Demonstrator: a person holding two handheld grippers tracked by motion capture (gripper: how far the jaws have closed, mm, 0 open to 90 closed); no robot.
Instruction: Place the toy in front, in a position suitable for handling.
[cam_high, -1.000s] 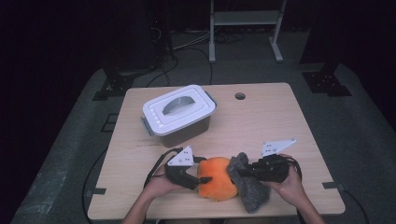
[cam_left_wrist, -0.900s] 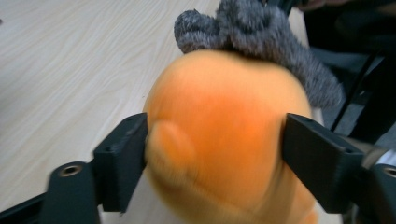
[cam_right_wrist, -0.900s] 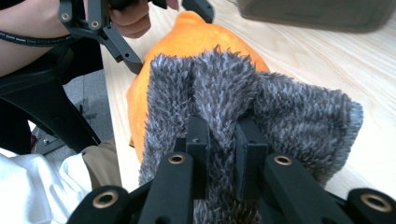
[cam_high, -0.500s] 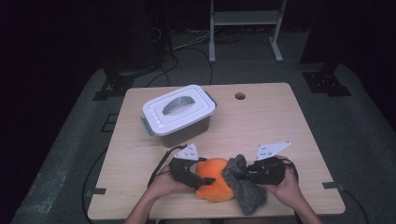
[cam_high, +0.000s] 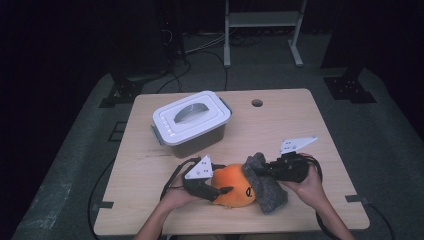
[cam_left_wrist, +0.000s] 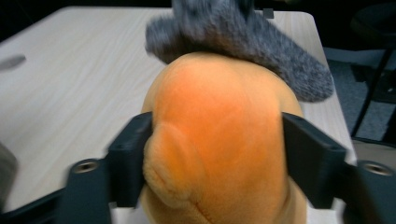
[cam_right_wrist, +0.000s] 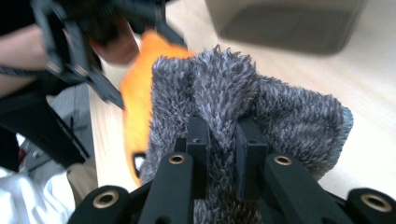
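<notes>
An orange plush toy lies near the table's front edge. My left gripper has one jaw on each side of it, and both pads press into its flanks. The jaws have just eased slightly wider with the toy still between them. A shaggy grey cloth drapes against the toy's right side. My right gripper is shut on a bunched fold of that cloth. In the left gripper view the cloth lies over the toy's far end.
A white lidded plastic box with a handle stands at the table's back left, and appears blurred in the right gripper view. The wooden table has a cable hole near its far edge. Cables trail from both grippers.
My right gripper has shifted a little with the grey cloth, which now sits closer against the toy. The left hand has stayed where it was.
</notes>
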